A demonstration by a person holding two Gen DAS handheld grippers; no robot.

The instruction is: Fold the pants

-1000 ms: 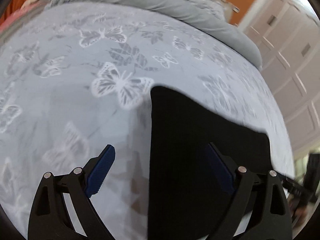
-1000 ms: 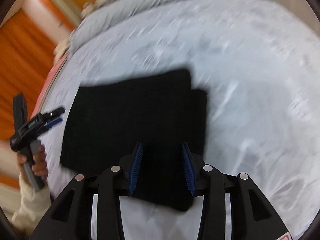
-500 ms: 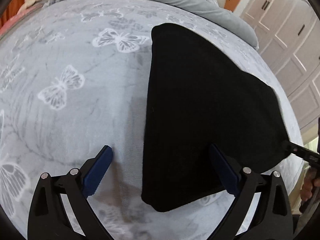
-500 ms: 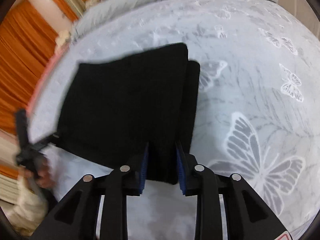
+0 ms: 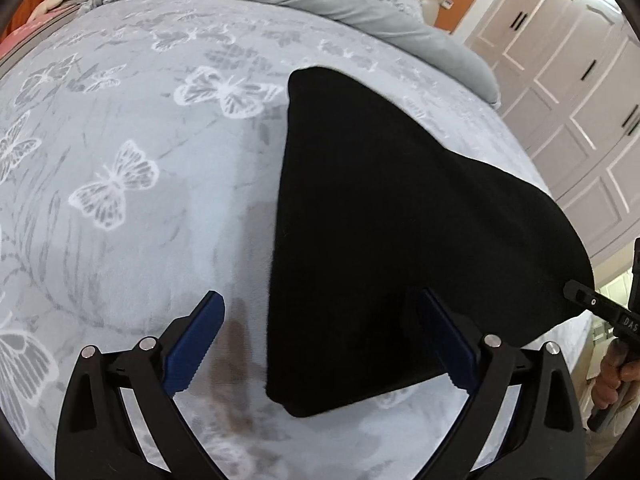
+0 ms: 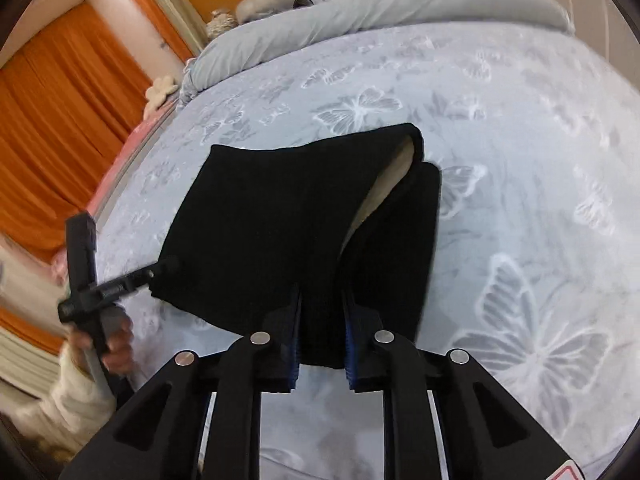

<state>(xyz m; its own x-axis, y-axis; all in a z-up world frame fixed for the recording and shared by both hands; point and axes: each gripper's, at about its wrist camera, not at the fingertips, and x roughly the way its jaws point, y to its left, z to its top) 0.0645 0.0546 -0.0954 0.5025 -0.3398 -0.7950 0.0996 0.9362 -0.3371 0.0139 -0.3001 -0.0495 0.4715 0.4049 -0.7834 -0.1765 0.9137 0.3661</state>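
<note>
Beyond the pants (image 5: 400, 240), rolled grey duvet (image 5: 360, 4), white wardrobe doors (image 5: 568, 80).

Black pants (image 6: 280, 224) — folded, one corner lifted — on bedspread (image 6: 520, 140)

matt black cloth pants (image 5: 400, 220), soft printed bedspread (image 5: 140, 200)

Butterfly-print bed (image 5: 132, 216) carries folded black pants (image 5: 380, 240).
</note>
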